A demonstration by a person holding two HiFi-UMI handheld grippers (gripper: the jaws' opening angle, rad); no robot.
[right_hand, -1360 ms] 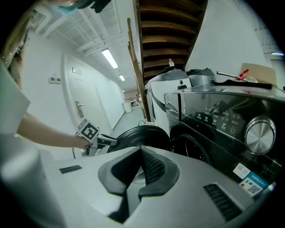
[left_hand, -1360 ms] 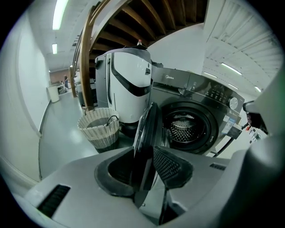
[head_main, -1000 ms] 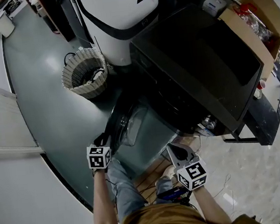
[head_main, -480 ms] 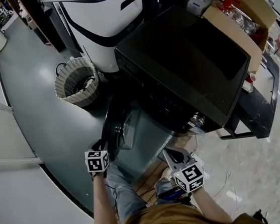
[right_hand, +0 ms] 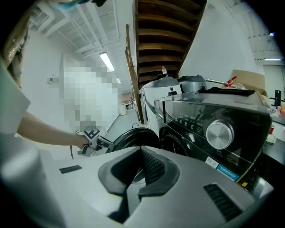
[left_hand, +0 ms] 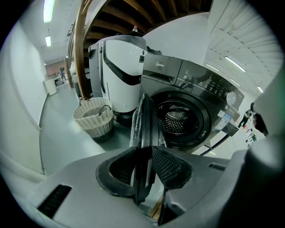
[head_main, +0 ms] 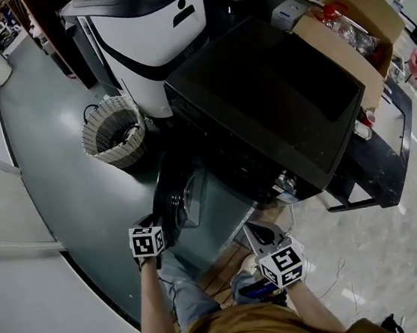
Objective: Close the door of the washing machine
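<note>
While the door [head_main: 173, 198] stands open, we hold its free rim with the left gripper [left_hand: 143, 151]. The jaws stand at a middle width and both pads seem to press on the rim. The right gripper [right_hand: 141, 150] is empty, with its tips together. It hangs to the right of the left one, apart from the door, and faces the front of the machine [right_hand: 209, 129].

We judge the door to be stiff and rather heavy: a thick ring with a glass bowl [head_main: 194, 194], turning on a hinge. The rim is probably smooth, so the pads may slip. The best hold is where the left gripper is now, on the rim farthest from the hinge side, where a small push turns the door easily. The glass we should not squeeze.

Being round, the door has no real long axis. It stands upright and edge-on ahead of the left gripper, and runs from the jaws toward the machine, just left of the drum opening [left_hand: 178, 122]. Its bowl side looks right, toward the right gripper.
</note>
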